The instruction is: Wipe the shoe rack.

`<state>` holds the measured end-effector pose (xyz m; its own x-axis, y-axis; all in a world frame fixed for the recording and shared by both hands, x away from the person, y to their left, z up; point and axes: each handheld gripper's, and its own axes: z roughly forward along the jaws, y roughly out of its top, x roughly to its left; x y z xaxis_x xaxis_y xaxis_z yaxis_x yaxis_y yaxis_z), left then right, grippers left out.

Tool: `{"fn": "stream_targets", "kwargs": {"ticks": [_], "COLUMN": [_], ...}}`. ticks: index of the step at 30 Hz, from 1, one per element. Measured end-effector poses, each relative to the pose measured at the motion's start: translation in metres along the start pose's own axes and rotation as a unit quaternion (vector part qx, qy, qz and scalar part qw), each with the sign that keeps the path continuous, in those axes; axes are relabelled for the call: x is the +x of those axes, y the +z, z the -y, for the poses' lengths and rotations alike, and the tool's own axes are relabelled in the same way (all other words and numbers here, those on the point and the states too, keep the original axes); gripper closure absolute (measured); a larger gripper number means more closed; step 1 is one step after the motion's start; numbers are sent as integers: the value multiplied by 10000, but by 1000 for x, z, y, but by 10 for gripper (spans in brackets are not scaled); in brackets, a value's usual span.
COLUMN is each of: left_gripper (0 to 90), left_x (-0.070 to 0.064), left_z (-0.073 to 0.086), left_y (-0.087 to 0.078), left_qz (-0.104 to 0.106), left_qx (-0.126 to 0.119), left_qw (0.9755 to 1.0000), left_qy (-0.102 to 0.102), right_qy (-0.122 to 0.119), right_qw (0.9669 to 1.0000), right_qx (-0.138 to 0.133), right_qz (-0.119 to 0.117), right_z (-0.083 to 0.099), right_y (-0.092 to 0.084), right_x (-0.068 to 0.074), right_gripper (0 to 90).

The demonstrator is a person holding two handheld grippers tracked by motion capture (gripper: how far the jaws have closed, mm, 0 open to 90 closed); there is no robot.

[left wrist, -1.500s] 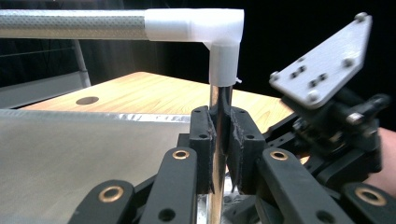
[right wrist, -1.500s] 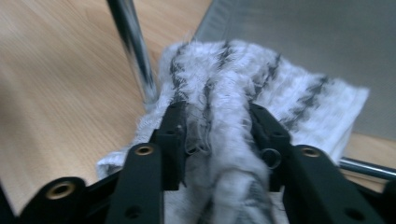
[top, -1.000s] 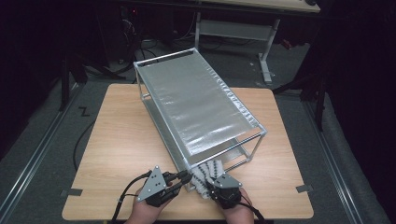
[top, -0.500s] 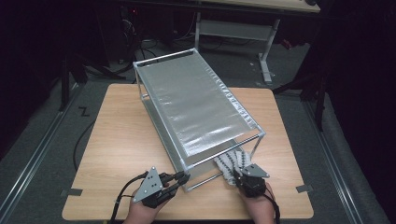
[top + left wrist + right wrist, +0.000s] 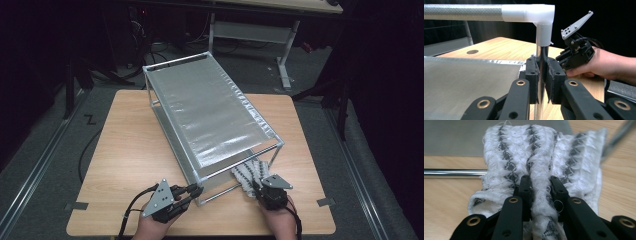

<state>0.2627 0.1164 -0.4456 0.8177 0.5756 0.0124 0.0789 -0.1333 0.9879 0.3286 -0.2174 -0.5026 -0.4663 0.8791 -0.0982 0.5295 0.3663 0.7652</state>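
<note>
A metal-tube rack (image 5: 210, 115) with silver fabric shelves stands slantwise on the wooden table (image 5: 125, 150). My left gripper (image 5: 195, 191) is shut on the rack's near corner post (image 5: 540, 51), just under a white corner joint (image 5: 544, 22); its jaws (image 5: 541, 72) press the tube from both sides. A white cloth with grey zigzag stripes (image 5: 248, 174) lies at the rack's near end, partly under the lower shelf. My right gripper (image 5: 257, 186) is shut on a raised fold of this cloth (image 5: 541, 152); its jaws (image 5: 541, 186) have just been closing on it.
A low rail of the rack (image 5: 454, 172) runs along the table behind the cloth. Bare tabletop lies left of the rack and along the front edge. Desk legs (image 5: 285, 55) and cables stand on the dark floor beyond the table.
My right gripper has moved to the right along the rack's near end, away from the left gripper, taking the cloth with it. The left gripper has stayed on the post.
</note>
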Motion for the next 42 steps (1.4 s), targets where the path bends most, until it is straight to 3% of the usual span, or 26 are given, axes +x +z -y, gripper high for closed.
{"fn": "stream_targets", "kwargs": {"ticks": [6,11,17,24,33,37,42], "left_gripper": [811,811,811,811,811,811,811], "left_x": [0,0,-1,-1,0,0,0], "left_z": [0,0,0,0,0,0,0], "left_y": [0,0,0,1,0,0,0], "left_qz": [-16,-12,-17,-20,-17,-11,-10], "left_qx": [0,-4,-4,-8,-1,2,7], "left_qw": [10000,10000,10000,10000,10000,10000,10000], "left_qy": [-6,-8,-14,-17,-20,-26,-24], "right_qy": [-174,-496,-968,-1293,-1283,-1217,-989], "right_qw": [9991,9965,9883,9798,9806,9829,9886], "right_qx": [-35,-48,-95,-132,-106,-78,-49], "right_qz": [-373,-678,-1179,-1522,-1477,-1378,-1135], "right_z": [-1,-4,-8,-12,-13,-13,-12], "right_y": [-1,-2,-3,-4,-2,-2,-1], "right_x": [19,45,87,117,115,108,88], "right_gripper": [752,754,760,768,772,771,771]}}
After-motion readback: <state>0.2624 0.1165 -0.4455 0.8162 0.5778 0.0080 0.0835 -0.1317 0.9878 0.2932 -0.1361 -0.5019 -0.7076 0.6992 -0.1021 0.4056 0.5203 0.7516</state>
